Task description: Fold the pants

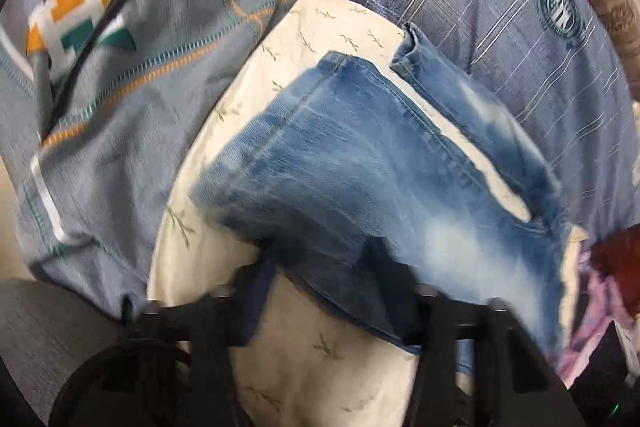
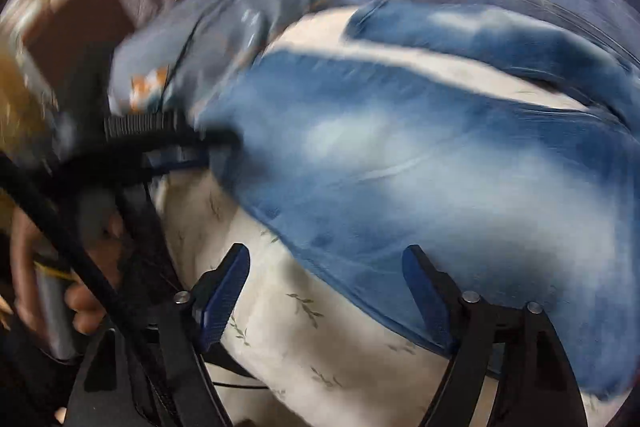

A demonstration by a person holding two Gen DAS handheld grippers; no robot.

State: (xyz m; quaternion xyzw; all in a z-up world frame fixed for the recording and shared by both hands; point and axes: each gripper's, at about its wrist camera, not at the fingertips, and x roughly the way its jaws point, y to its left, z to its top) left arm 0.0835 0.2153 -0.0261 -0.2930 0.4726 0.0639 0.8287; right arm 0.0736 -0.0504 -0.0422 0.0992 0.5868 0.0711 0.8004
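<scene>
While the faded blue denim pants (image 1: 360,163) lay on the cream leaf-print sheet (image 1: 304,359), my left hand-held gripper (image 1: 320,267) pinched their edge; my right hand-held gripper (image 2: 326,267) gaped, needing the opposite edge squarely.

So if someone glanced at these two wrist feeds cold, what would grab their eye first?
The faded blue jeans, sprawled mid-frame on a cream cloth with a leaf print, legs parted so cream shows between them. Next, the grey garment with an orange and green star patch at upper left in the left wrist view. In the right wrist view, the right gripper hangs open over the jeans' near edge, and the left gripper reaches to that edge from the left.
</scene>
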